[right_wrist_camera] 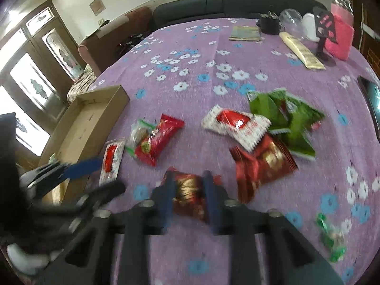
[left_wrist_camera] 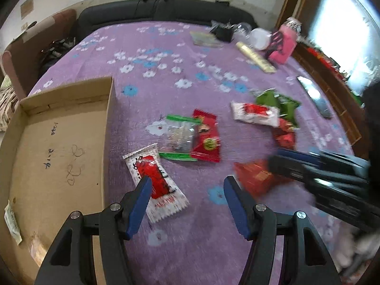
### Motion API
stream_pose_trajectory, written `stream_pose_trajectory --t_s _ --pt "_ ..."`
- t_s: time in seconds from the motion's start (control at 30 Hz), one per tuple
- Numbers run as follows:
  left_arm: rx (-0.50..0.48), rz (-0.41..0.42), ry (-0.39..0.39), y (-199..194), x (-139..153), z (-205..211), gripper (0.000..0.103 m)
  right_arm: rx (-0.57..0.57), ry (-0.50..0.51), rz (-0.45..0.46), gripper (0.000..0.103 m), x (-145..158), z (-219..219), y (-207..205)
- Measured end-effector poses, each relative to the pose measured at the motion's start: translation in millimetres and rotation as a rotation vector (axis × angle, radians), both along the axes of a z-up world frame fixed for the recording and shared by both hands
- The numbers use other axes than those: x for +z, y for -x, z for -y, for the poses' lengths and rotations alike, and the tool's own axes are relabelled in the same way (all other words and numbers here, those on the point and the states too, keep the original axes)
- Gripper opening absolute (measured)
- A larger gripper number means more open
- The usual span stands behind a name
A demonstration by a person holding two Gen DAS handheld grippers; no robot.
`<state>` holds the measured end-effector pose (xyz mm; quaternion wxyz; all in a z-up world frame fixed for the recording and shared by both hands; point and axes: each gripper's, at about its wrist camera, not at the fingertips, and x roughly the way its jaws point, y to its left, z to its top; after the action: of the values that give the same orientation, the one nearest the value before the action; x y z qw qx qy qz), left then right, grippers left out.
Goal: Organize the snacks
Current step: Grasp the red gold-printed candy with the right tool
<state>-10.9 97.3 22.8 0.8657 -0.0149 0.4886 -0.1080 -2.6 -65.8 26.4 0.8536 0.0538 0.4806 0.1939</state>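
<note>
While the right gripper (right_wrist_camera: 187, 190) has its jaws closed around a red-and-gold snack packet (right_wrist_camera: 190, 197) near the front edge of the purple flowered tablecloth (right_wrist_camera: 190, 71), the step in hand looks like picking snacks up one at a time for the cardboard box (left_wrist_camera: 59, 142) at the cloth's left edge. Blur leaves it unclear whether the packet is lifted yet. The left gripper (left_wrist_camera: 187, 190) hangs with jaws spread wide above a white-and-red sachet (left_wrist_camera: 156, 185) just beside the box wall. More packets lie mid-cloth: a red bar (left_wrist_camera: 206, 137), a clear green-edged bag (left_wrist_camera: 180, 137), green packets (right_wrist_camera: 289, 118). Next the held packet probably needs carrying leftward over the box wall.
</note>
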Motion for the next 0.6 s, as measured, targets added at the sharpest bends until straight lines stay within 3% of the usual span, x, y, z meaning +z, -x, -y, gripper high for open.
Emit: stream_pose_trajectory --t_s 0.1,0.17,0.23,0.33,0.4,0.6 --pt "0.006 0.005 -0.043 -3.3 -2.2 4.6 0.065 -0.005 0.001 0.008 0.018 2.3 9.9 9.5" --pt "-0.020 -0.007 -0.047 -0.9 -4.0 10.1 0.054 0.006 -0.020 0.021 0.018 4.2 14.5 13.0" --pt "-0.044 -0.004 -0.053 2.9 -3.2 10.7 0.051 -0.002 -0.035 0.057 0.018 7.7 20.1 16.5" --pt "-0.065 -0.018 0.035 8.1 2.3 2.2 0.045 0.018 -0.071 0.089 0.037 11.4 24.4 20.7" --pt "-0.057 -0.005 0.086 10.7 8.5 -3.9 0.045 0.030 -0.056 0.116 0.051 14.4 23.1 22.9" --pt "0.002 -0.016 0.072 -6.1 4.5 -7.6 0.053 0.057 -0.012 0.087 0.053 4.2 7.6 14.1"
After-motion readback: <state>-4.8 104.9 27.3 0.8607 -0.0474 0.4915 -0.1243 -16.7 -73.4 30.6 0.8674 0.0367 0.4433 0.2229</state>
